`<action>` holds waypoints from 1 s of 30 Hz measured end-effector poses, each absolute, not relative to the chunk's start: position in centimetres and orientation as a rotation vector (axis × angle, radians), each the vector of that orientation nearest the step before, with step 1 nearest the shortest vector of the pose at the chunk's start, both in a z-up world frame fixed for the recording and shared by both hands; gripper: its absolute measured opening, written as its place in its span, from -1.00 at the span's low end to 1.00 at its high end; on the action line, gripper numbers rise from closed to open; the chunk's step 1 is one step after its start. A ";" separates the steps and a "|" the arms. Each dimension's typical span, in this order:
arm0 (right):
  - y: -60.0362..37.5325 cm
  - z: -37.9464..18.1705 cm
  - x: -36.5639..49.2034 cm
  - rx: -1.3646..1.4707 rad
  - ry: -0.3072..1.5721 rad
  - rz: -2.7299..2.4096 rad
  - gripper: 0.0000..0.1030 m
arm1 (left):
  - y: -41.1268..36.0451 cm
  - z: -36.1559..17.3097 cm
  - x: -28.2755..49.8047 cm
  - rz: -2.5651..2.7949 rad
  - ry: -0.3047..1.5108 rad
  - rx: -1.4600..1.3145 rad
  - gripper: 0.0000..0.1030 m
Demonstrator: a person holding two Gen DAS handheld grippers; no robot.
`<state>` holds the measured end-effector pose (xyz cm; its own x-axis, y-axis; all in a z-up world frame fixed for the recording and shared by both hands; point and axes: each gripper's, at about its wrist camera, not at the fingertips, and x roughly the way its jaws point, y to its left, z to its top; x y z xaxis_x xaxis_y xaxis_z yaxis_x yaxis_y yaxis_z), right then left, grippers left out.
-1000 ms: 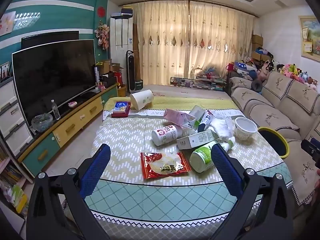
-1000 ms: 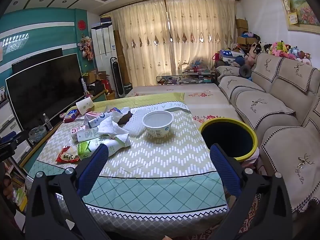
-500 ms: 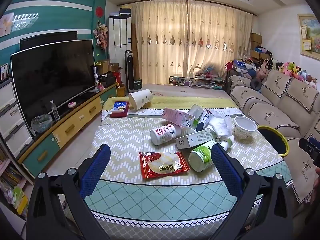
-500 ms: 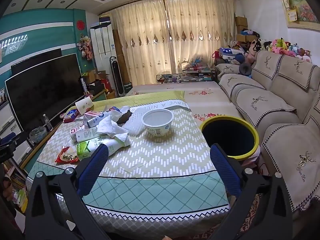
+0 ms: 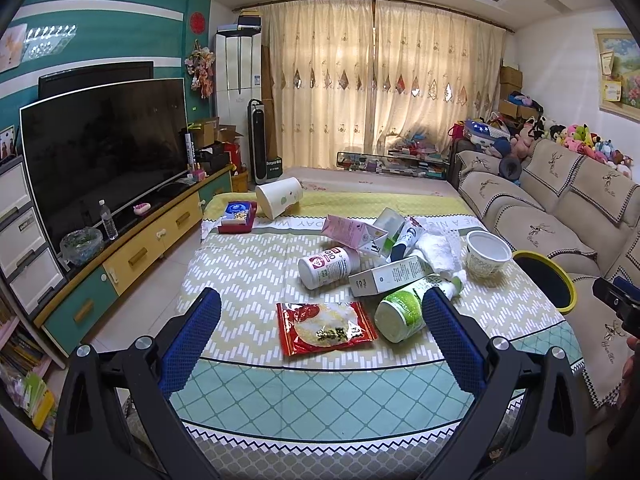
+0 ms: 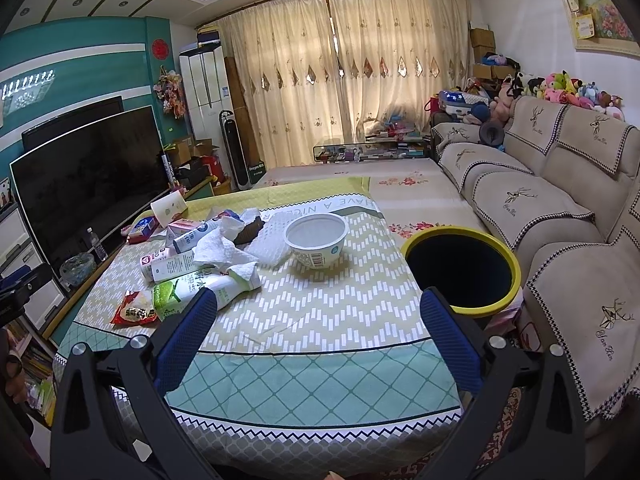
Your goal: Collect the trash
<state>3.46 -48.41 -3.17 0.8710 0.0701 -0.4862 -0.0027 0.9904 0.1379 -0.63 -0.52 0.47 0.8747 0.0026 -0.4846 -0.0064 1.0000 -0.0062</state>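
Left gripper [image 5: 320, 304]: jaws spread wide, holding nothing, above near edge of surface [image 5: 248, 268]. Right gripper [image 6: 318, 304]: jaws likewise released, empty.

Trash on surface: red snack packet [image 5: 325, 328] lying flat; green-labelled bottle [image 5: 404, 312] on its side just beside it; white canister [image 5: 328, 266]; long carton [image 5: 390, 276]; pink carton [image 5: 352, 232]; crumpled tissue [image 6: 224, 246]; upright white bowl [image 6: 316, 238].

Yellow-rimmed bin [image 6: 460, 268] beside surface, near sofa [image 6: 560, 200].

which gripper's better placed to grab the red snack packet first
Left. The left gripper, jaws open, has the red snack packet centred right between its fingers. From the right gripper, also open, the packet lies far off to the side, beyond the green bottle.
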 end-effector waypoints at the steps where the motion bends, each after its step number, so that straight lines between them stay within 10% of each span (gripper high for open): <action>1: -48.6 -3.1 3.5 0.136 0.513 0.038 0.88 | -0.6 0.5 -0.7 0.003 0.508 -0.008 0.93; 30: -48.3 -3.9 4.1 0.151 0.531 0.043 0.88 | -0.7 -0.2 -0.2 -0.006 0.529 -0.010 0.93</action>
<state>4.06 -48.33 -3.89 0.8617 0.0797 -0.5011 -0.0017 0.9880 0.1543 -0.24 -0.72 -0.20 0.8635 -0.0083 -0.5042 0.0033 0.9999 -0.0108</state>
